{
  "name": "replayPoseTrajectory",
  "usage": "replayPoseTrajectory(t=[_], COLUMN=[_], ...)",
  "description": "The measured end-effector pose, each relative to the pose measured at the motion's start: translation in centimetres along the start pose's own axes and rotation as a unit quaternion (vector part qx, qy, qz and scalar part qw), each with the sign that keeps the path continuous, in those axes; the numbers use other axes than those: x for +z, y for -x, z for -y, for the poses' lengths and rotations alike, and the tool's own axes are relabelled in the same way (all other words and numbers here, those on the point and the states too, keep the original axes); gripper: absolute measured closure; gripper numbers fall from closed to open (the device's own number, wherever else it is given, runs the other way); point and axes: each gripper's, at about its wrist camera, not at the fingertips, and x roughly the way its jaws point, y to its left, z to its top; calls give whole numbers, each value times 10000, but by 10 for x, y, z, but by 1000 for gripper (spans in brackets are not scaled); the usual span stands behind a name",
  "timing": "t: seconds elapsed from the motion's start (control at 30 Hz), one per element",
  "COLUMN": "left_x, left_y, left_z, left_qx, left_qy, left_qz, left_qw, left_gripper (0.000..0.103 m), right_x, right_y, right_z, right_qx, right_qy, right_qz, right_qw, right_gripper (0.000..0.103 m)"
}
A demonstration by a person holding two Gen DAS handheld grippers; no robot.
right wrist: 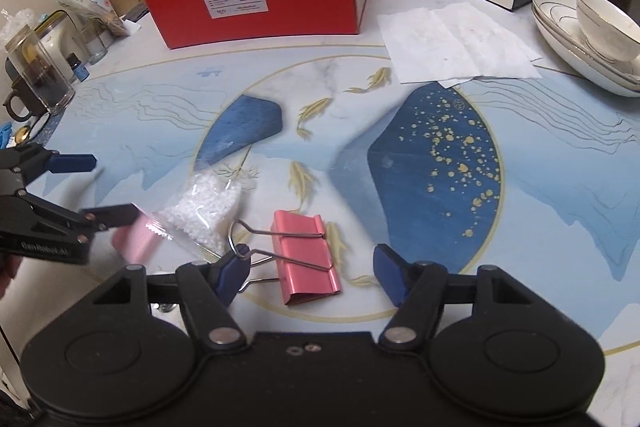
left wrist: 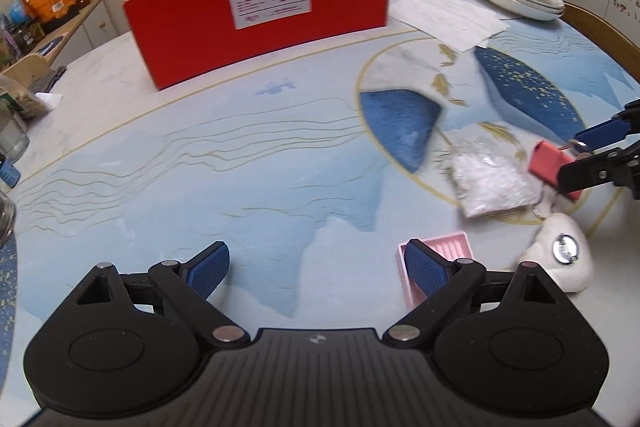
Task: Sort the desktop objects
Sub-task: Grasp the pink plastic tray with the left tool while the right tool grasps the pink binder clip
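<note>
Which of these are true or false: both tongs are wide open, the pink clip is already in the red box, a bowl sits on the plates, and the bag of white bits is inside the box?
1. Both the left tongs and right tongs are open. True.
2. The pink clip is in the red box. False: it lies on the table.
3. A bowl sits on the plates. True.
4. The bag of white bits is in the box. False: it lies on the table.
</note>
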Motion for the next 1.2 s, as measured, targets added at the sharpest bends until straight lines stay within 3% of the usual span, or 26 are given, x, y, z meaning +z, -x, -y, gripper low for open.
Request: replayPoseTrajectory(t=[0.13, 0.53, 0.93, 1.1, 1.2], left_x=[0, -7, -11, -9, -7], left_y=[1, 10, 5, 9, 11], left_z=[-8, 19, 24, 27, 28], left_qx=[183, -460, -366, -415, -458], left_qy=[29, 194, 182, 111, 64], left_qz=[-38, -163, -222, -169, -129], left_qw=[9998, 9986, 9989, 9989, 9988], left_gripper=[8, 8, 10, 29, 49], right_x=[1, 3, 1, 3, 4], right_y=[-2, -10, -14, -15, -14], right_z=[1, -8, -22, -26, -23], right_qx=[-47, -18, -315, -288, -301], right_qy=[72, 290, 738, 773, 685], right_qz=[-34, -114, -89, -87, -74], right_qw=[10000, 9995, 9967, 9966, 9972], right_gripper=[39, 40, 43, 58, 71])
